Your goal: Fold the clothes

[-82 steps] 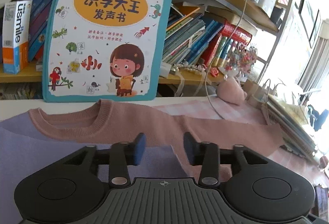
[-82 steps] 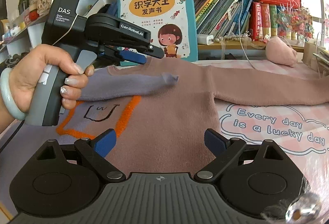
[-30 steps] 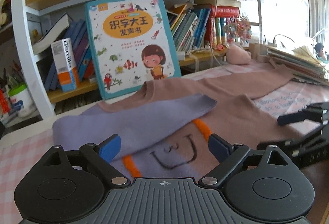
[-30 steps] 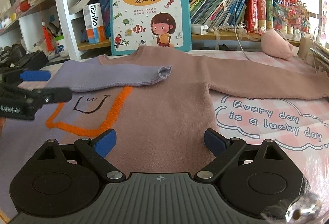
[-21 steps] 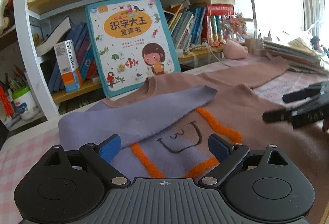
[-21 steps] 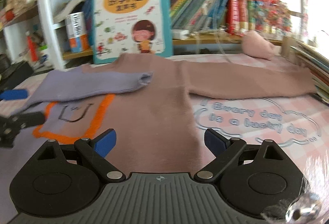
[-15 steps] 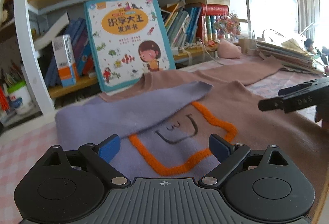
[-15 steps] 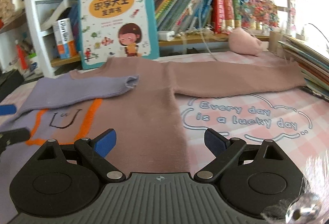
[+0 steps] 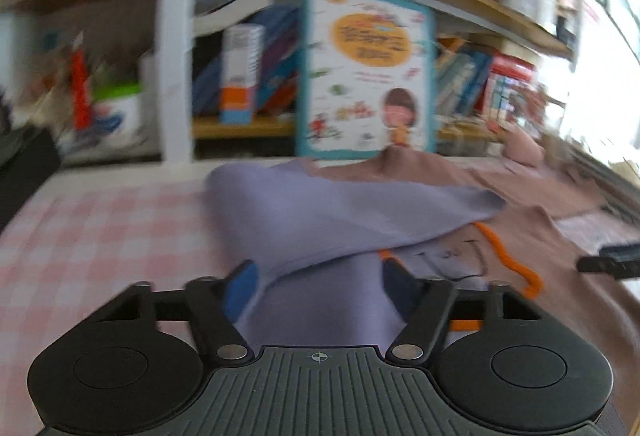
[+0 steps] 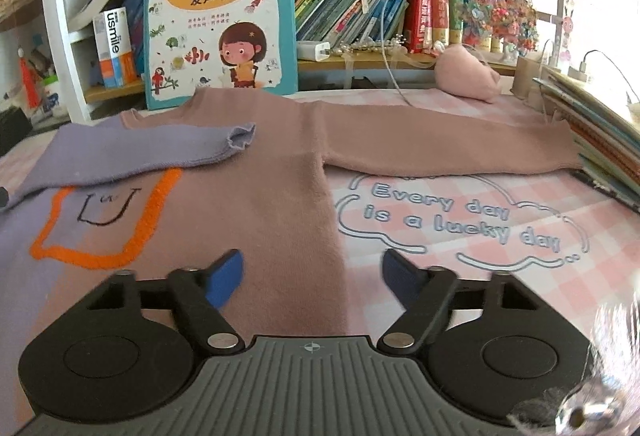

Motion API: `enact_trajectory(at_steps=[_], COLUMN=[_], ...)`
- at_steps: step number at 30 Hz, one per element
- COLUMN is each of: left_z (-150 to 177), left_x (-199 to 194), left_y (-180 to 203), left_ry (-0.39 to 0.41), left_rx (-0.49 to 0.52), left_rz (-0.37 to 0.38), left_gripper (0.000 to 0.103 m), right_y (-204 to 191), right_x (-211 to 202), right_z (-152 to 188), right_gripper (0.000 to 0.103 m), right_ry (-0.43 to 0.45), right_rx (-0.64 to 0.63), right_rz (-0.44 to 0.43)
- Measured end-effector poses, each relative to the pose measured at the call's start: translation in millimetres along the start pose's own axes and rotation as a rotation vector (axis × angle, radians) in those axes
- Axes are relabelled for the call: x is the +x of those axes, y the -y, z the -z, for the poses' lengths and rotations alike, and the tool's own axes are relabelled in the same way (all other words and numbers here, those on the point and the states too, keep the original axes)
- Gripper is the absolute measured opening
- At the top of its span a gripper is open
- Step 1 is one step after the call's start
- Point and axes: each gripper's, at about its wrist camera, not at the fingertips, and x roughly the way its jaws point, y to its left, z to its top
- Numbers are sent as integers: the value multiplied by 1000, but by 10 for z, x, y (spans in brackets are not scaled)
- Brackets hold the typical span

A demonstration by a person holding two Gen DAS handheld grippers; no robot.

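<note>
A table (image 10: pixel 472 276) covered with a pink-and-white checked cloth (image 9: pixel 100 236) bore the printed words "Every day is a lucky day" inside a cloud outline. Directly on it lay a sweater (image 10: pixel 260 196), spread flat, pink on one half and lilac on the other, with an orange-outlined motif on its front. Its lilac sleeve (image 10: pixel 152 150) was folded across the chest; its pink sleeve (image 10: pixel 448 148) lay stretched out toward a stack of books (image 10: pixel 600 140) at the table's edge. A pink plush toy (image 10: pixel 468 76) rested near the back. A children's book (image 10: pixel 220 16) stood upright behind the collar.
</note>
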Motion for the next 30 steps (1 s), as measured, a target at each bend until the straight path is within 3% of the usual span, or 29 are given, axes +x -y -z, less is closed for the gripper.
enact_trajectory(at_steps=[3,7,8,9,10,12,15,19,21,24,30], left_z=[27,60,66,77,90,112,101,107,120,158,169], left_x=[37,62,67,93,126,134,60,-13,-46,-90,-80], left_y=[-154,-169,-155,-163,-177,-155,-81,-195,-279,-335,-211], left_ry=[-30,-44,-44,-60,-80,-87,-59,-52,-64,-67,-69], left_rx=[-69,-82,-77,-93,-116,-118,-69,-134,-168,-197,-138], left_rz=[13,24,30,69,120,159,123,35,11,31,0], left_gripper=[50,43,32,8,0,0,0,0,16,31,37], right_y=[54,105,102,93,80,46,6,37,60,80,112], right_x=[-36,-64,-68,-70,-74,-87,-119,-123,-120,-121,-131], right_z=[16,56,60,60,63,69,89,102,102,99,99], right_gripper=[44,27,22,18,16,12,11,11,11,12,12], right_ry=[-13,-3,0,1,2,4,13,19,20,23,30], right_rx=[13,51,54,55,51,37,21,43,48,47,38], right_rz=[-3,-35,-41,-46,-51,-60,-76,-90,-96,-100,-108])
